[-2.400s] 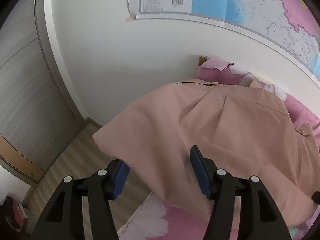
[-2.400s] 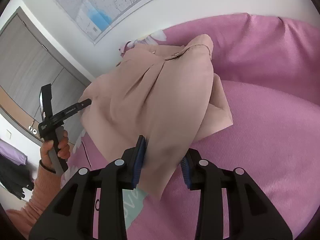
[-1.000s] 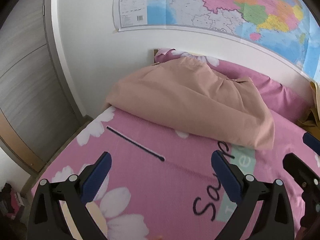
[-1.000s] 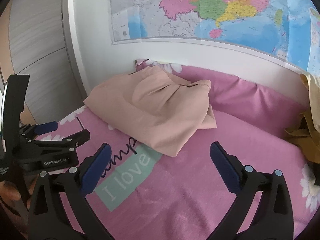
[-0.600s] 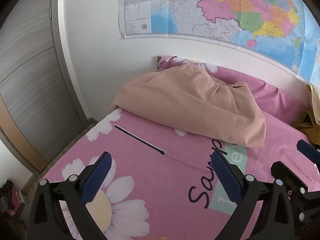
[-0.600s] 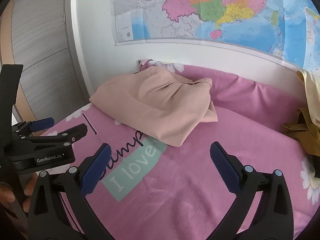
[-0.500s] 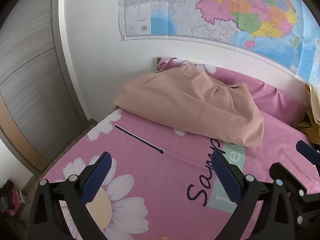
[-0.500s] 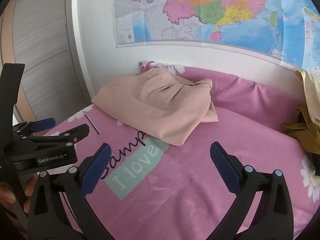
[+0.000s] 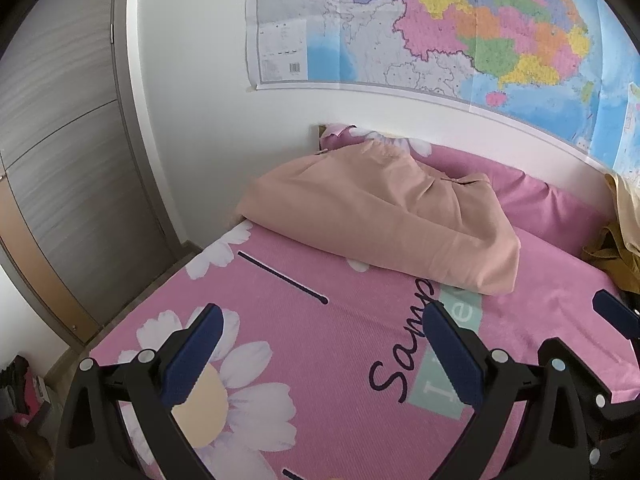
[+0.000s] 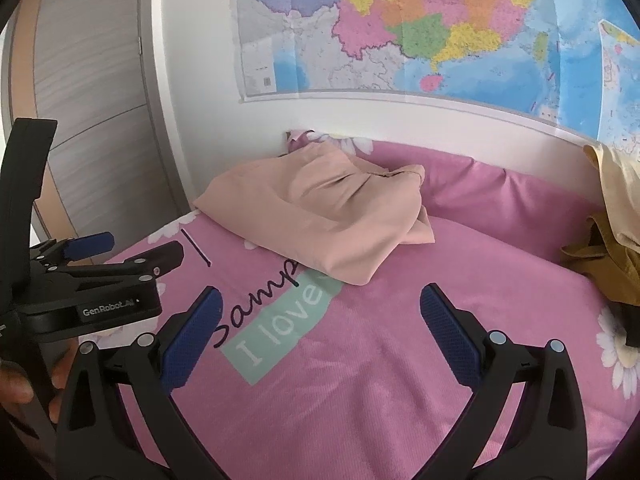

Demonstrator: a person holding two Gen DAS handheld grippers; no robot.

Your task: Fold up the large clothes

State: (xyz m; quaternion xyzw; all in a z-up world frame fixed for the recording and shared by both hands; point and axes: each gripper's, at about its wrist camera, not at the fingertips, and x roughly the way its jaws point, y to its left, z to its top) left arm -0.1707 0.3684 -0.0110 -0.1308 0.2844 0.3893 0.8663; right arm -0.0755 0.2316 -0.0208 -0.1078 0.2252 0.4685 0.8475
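A folded peach garment [image 9: 380, 216] lies at the far left corner of the pink bed, partly on the pillow; it also shows in the right wrist view [image 10: 328, 216]. My left gripper [image 9: 320, 352] is open and empty, held above the bedspread well short of the garment. My right gripper [image 10: 318, 332] is open and empty too, above the "I love" print. The left gripper also shows at the left of the right wrist view [image 10: 120, 252], and a fingertip of the right gripper at the right edge of the left wrist view.
The pink flowered bedspread [image 9: 320, 360] covers the bed. A pink pillow [image 10: 500, 208] runs along the wall. Mustard and cream clothes [image 10: 608, 248] are piled at the far right. A wall map [image 9: 440, 32] hangs above. A grey wardrobe [image 9: 60, 160] stands at left.
Both grippers let go of the peach garment and opened wide. They have drawn back from it, so more of the bedspread shows in front.
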